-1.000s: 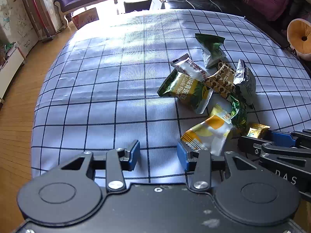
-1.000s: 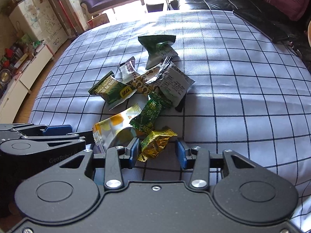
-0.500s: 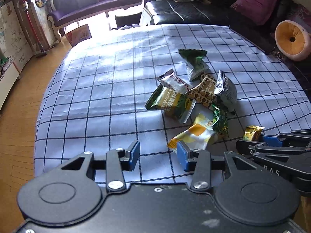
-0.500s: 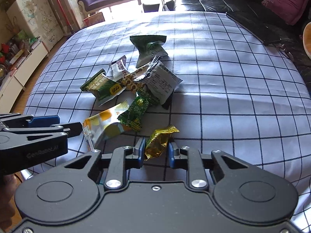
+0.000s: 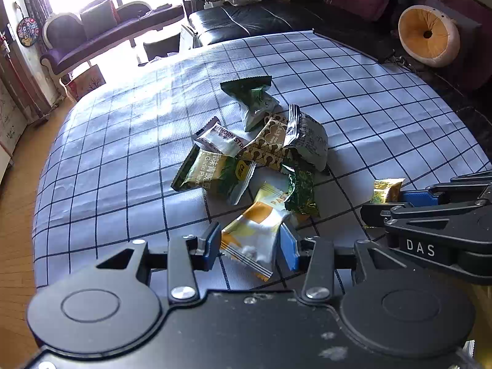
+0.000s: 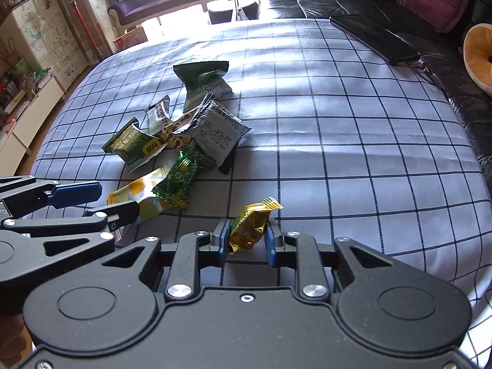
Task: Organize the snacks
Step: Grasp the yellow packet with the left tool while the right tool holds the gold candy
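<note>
A heap of snack packets lies mid-table: a dark green one [image 5: 255, 98], a silver one [image 5: 307, 141], a green garlic-flavour one [image 5: 215, 172] and a small green candy [image 5: 299, 190]. At the heap's near end lies a yellow-and-white packet [image 5: 255, 233], with my left gripper [image 5: 249, 240] open around it and its blue pads beside its edges. In the right wrist view the same packet [image 6: 135, 189] shows between the left gripper's [image 6: 120, 200] fingers. My right gripper [image 6: 247, 236] is shut on a gold foil packet [image 6: 252, 221], also seen from the left wrist view as the gold packet [image 5: 386, 189].
The checked tablecloth [image 5: 123, 153] drops off at the left to a wooden floor. A flat black device [image 6: 375, 38] lies at the table's far right edge. A black sofa and a round orange cushion [image 5: 427, 40] stand behind.
My right gripper's jaws have closed on the gold packet. My left gripper has shifted right, so the yellow-and-white packet now lies between its fingers.
</note>
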The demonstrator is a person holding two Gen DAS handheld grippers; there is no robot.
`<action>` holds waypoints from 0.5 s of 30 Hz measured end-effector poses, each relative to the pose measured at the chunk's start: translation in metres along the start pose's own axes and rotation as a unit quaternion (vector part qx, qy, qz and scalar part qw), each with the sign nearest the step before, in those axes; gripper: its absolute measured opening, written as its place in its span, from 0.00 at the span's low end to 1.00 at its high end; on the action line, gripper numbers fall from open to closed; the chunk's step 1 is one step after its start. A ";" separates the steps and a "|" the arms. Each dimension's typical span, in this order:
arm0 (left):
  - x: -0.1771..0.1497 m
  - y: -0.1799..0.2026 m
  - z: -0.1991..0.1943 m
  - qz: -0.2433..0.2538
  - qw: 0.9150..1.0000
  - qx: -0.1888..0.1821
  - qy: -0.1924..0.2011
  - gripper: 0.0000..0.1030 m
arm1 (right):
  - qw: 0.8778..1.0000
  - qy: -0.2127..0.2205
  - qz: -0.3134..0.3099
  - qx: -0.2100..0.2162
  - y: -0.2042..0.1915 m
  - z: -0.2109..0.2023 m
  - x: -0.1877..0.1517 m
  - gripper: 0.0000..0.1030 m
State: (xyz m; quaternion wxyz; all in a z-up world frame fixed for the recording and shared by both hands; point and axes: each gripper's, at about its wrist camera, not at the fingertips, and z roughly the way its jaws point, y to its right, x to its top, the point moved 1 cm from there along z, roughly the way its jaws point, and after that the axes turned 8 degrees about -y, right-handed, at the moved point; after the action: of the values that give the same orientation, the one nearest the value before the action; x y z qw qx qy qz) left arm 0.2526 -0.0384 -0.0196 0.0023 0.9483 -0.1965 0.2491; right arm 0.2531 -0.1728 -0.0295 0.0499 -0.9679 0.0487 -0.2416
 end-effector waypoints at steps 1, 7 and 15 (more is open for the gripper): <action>0.001 0.000 0.003 0.001 1.000 0.001 -0.003 0.43 | 1.000 -0.001 0.000 0.000 0.001 0.000 0.000 0.32; 0.005 0.004 0.013 0.004 1.000 0.004 -0.006 0.46 | 1.000 -0.002 -0.003 0.002 0.002 0.001 0.000 0.32; 0.014 0.003 0.019 -0.007 1.000 -0.002 -0.004 0.46 | 1.000 -0.002 -0.003 0.003 0.002 0.002 0.001 0.32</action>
State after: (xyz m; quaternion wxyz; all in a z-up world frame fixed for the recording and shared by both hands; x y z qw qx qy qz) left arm 0.2716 -0.0481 -0.0294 0.0049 0.9505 -0.1907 0.2452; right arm 0.2548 -0.1747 -0.0314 0.0522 -0.9684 0.0453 -0.2395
